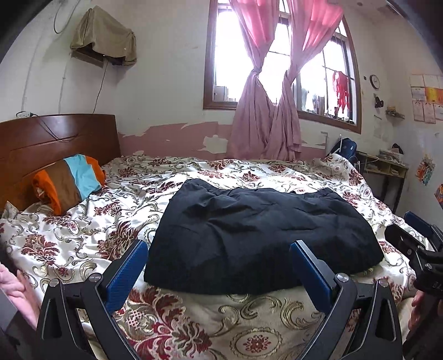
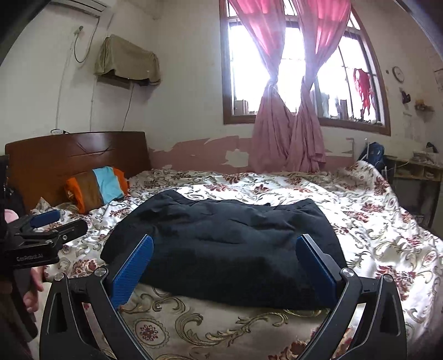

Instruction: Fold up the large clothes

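Left gripper (image 1: 218,256): we hold it at the bed's near edge, blue fingers spread wide, gripping nothing.
Right gripper (image 2: 225,250): beside it, equally wide, also empty.
Black garment (image 1: 260,235): folded, lying flat mid-bed on the floral quilt (image 1: 83,221).
Striped pillow (image 1: 69,182): far left corner, against the headboard (image 1: 55,138).

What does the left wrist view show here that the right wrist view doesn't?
Only the left wrist view shows papers pinned on the right wall. Only the right wrist view shows the white air conditioner near the ceiling. Both share the dark folded garment on the floral bedspread, the striped pillow, and both grippers open: left gripper, right gripper.
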Tool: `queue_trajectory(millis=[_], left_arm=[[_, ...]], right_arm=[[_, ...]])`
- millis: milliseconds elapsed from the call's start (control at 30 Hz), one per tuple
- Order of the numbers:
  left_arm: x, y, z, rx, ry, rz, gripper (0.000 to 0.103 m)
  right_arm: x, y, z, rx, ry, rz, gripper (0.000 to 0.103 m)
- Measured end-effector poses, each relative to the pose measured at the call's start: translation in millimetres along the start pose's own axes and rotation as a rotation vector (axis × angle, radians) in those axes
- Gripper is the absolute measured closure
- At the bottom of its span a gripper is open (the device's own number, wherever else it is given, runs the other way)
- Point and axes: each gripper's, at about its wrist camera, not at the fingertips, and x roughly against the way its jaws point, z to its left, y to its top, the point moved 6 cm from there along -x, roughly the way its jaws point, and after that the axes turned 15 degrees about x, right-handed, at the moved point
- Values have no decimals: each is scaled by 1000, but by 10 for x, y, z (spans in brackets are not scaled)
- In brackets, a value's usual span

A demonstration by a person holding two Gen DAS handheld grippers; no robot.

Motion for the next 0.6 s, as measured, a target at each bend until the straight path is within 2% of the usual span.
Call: queue_trajectory(millis=[100, 300, 600], left_arm=[[128, -87, 47, -4, -12, -15, 0], [235, -244, 149, -27, 12, -5, 0], [256, -410, 265, -49, 40, 9, 0]], right_arm=[[107, -20, 26, 7, -28, -8, 2], [286, -63, 63, 17, -43, -9, 2], [515, -238, 72, 21, -27, -13, 2]])
